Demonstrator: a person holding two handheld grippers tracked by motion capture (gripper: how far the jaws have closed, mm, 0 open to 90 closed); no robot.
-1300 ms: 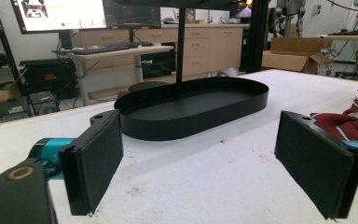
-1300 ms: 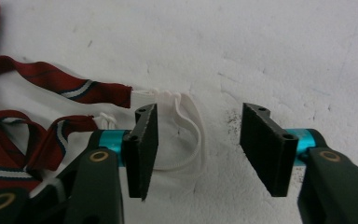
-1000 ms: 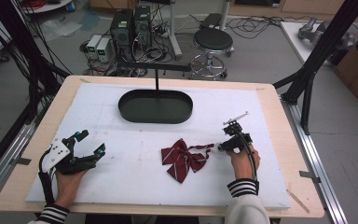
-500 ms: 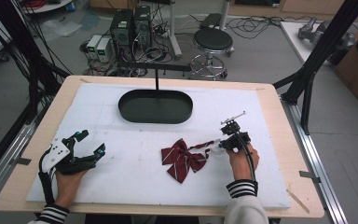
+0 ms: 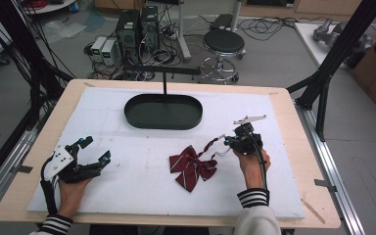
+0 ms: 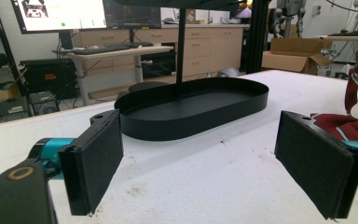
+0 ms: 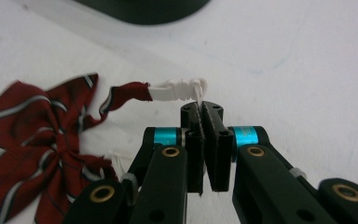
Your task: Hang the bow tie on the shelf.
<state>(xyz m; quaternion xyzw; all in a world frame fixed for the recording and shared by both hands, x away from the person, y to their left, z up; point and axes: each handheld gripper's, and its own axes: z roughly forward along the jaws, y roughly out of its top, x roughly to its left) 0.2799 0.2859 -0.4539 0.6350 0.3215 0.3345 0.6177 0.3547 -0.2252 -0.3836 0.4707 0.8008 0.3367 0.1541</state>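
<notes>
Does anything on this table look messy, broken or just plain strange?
Nothing looks broken or spilled. The dark red striped bow tie lies crumpled on the white table cover, one strap pulled up by its white plastic clasp, pinched in the right tongs. The black oval tray sits flat.

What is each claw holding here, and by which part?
The right claw pinches the bow tie by its white strap clasp. The left claw is open, holding nothing.

You work in a lab: black rig frame (image 5: 340,54), floor computers (image 5: 137,29), tangled cables (image 5: 269,22), monitors (image 6: 84,14).
</notes>
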